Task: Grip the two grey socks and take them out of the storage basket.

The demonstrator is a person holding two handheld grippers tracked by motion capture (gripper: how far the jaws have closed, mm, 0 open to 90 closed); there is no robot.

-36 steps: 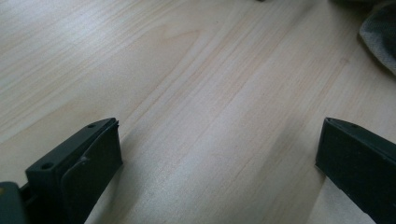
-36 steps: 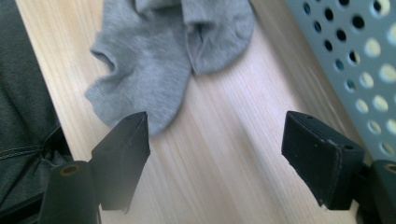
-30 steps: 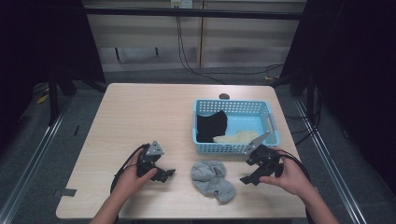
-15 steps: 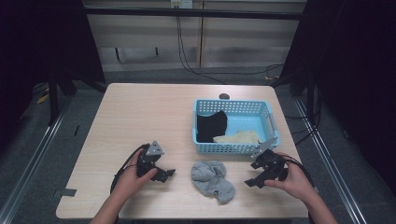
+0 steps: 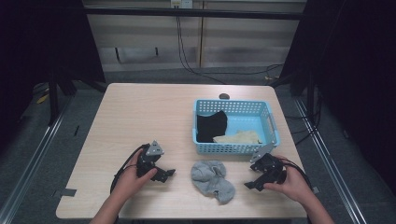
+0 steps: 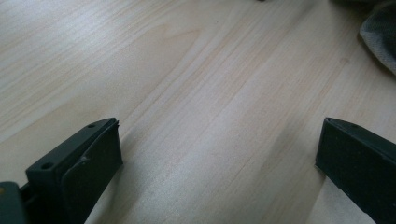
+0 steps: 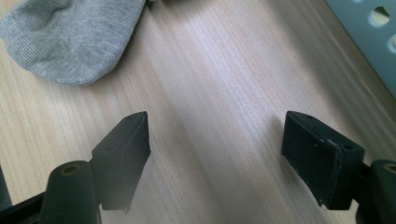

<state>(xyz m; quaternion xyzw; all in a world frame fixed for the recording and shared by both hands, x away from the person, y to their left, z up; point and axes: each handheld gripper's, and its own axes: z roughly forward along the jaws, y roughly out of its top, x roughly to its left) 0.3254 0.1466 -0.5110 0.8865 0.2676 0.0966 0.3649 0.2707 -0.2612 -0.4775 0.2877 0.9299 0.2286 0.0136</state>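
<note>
While the crumpled grey knit sock lies between them, your left gripper and right gripper both gape wide, holding nothing.

Left hand-held gripper and right hand-held gripper rest low, jaws wide apart, gripping nothing

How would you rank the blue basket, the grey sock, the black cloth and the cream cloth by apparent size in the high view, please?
1. blue basket, clearly the largest.
2. grey sock.
3. black cloth and cream cloth: they look about alike, and both lie partly bunched in the basket, so I would not rank them.
</note>
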